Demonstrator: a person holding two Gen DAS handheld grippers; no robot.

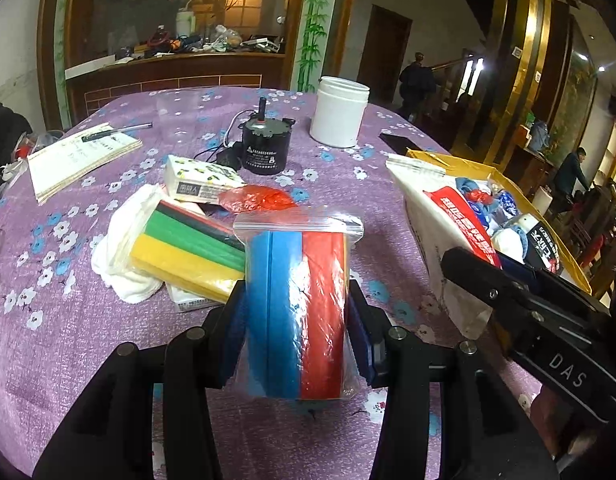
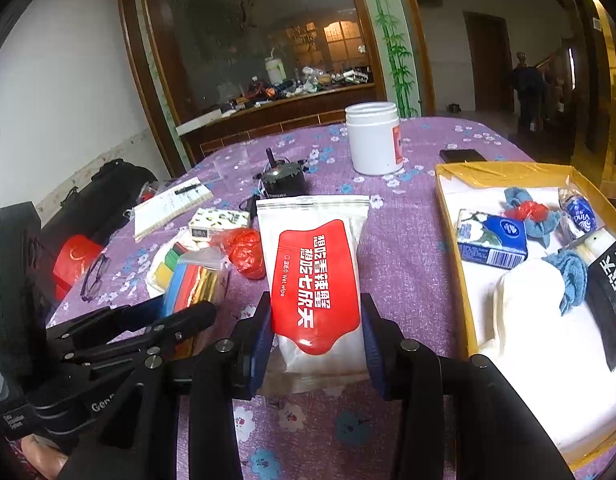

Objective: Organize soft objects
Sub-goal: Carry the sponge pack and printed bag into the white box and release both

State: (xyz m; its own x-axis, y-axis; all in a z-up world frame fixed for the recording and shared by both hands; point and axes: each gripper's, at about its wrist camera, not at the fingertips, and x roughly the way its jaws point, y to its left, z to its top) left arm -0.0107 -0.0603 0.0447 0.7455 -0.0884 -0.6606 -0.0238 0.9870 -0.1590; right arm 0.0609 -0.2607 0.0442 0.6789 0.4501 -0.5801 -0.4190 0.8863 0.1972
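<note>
My left gripper is shut on a clear zip bag of blue and red foam sheets, held upright above the purple tablecloth; the same bag shows at the left of the right wrist view. My right gripper is shut on a white wet-wipe pack with a red label, seen from the left wrist as a white and red pack by the box. On the cloth lie a stack of green, black and yellow foam, a white cloth, a tissue pack and a red plastic bag.
A yellow-rimmed box at the right holds tissue packs, blue cloths and a white cloth. A white jar, a black motor, a notebook with a pen, a phone and glasses stand around.
</note>
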